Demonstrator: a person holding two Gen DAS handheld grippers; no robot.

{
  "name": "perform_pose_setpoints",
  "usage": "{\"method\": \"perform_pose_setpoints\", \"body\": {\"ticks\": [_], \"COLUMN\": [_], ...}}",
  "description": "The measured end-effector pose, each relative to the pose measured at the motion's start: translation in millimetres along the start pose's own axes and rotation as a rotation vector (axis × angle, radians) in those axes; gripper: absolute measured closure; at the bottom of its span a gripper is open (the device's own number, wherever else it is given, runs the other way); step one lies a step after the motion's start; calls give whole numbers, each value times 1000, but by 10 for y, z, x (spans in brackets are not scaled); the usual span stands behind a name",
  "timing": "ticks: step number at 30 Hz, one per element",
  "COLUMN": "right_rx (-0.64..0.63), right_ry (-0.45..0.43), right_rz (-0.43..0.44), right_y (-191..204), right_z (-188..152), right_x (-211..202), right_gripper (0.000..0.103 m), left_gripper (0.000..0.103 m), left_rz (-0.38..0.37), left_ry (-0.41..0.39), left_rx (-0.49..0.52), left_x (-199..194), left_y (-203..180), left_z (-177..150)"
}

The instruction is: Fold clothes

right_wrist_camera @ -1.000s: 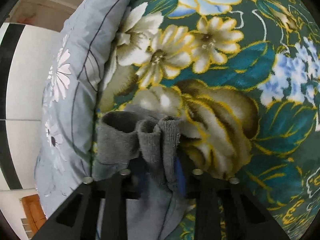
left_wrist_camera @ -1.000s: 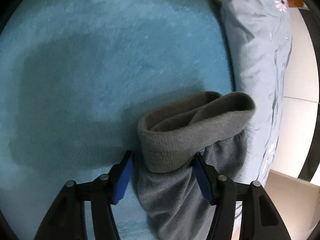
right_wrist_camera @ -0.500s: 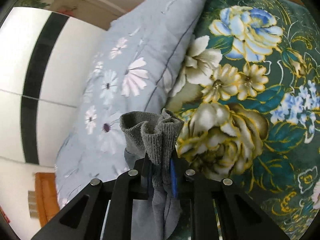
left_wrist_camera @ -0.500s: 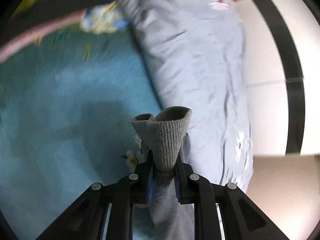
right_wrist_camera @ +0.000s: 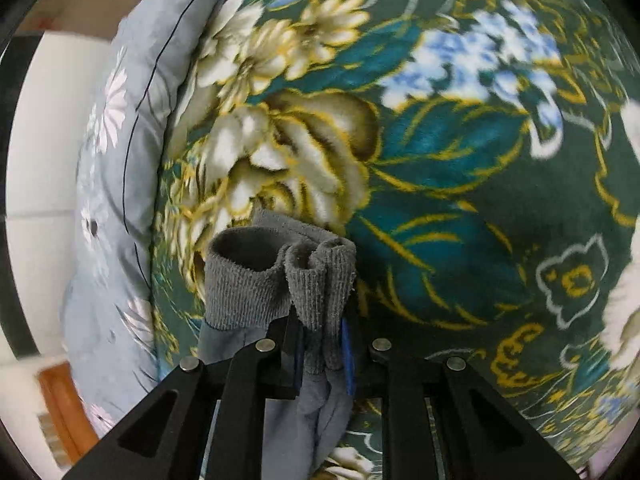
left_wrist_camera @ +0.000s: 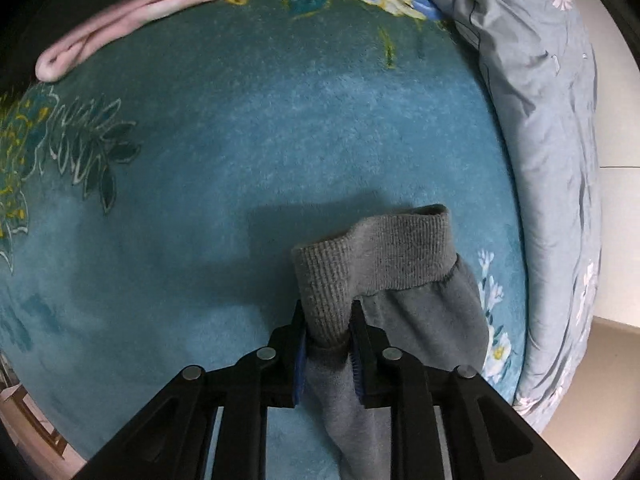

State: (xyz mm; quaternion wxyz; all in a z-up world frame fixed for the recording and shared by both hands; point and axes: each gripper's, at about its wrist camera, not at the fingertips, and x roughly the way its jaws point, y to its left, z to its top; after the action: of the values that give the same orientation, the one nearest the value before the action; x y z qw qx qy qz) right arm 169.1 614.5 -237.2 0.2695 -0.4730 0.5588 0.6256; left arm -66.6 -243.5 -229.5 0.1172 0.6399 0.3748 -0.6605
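A grey fleece garment with ribbed cuffs is held in both grippers above a teal floral blanket (left_wrist_camera: 240, 160). In the left wrist view my left gripper (left_wrist_camera: 328, 320) is shut on one ribbed cuff (left_wrist_camera: 376, 256), and the grey cloth hangs down between its fingers. In the right wrist view my right gripper (right_wrist_camera: 320, 332) is shut on the other bunched ribbed cuff (right_wrist_camera: 280, 280), with smoother grey fabric (right_wrist_camera: 308, 420) trailing below. The rest of the garment is out of sight.
A pale blue-grey quilt with daisy print lies along the bed's edge (left_wrist_camera: 560, 160) (right_wrist_camera: 116, 160). A folded pink cloth (left_wrist_camera: 160, 12) rests at the far side of the blanket. White floor tiles (right_wrist_camera: 44, 160) and a wooden piece (right_wrist_camera: 64, 400) show past the quilt.
The left gripper closed on its cuff and both grippers swung over the blanket; the pink cloth came into the left view. The right stayed shut on its cuff.
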Motion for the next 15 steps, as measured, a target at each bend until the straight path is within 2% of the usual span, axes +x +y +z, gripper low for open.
{"method": "perform_pose_setpoints", "body": {"ticks": [3, 7, 10, 12, 15], "right_rx": [-38, -74, -87, -109, -207], "right_ry": [1, -28, -73, -97, -71], "right_rz": [-22, -57, -75, -64, -24], "right_y": [90, 175, 231, 312, 567], "right_z": [31, 53, 53, 6, -164], "right_x": [-48, -195, -346, -446, -453], "right_gripper": [83, 79, 77, 77, 77], "left_gripper": [77, 56, 52, 52, 52], "left_rz": [21, 56, 92, 125, 165], "left_ry": [29, 51, 12, -54, -126], "left_rx": [30, 83, 95, 80, 100], "left_x": [10, -37, -200, -376, -607], "left_y": [-63, -115, -86, -68, -100], "left_z": [56, 87, 86, 53, -105]}}
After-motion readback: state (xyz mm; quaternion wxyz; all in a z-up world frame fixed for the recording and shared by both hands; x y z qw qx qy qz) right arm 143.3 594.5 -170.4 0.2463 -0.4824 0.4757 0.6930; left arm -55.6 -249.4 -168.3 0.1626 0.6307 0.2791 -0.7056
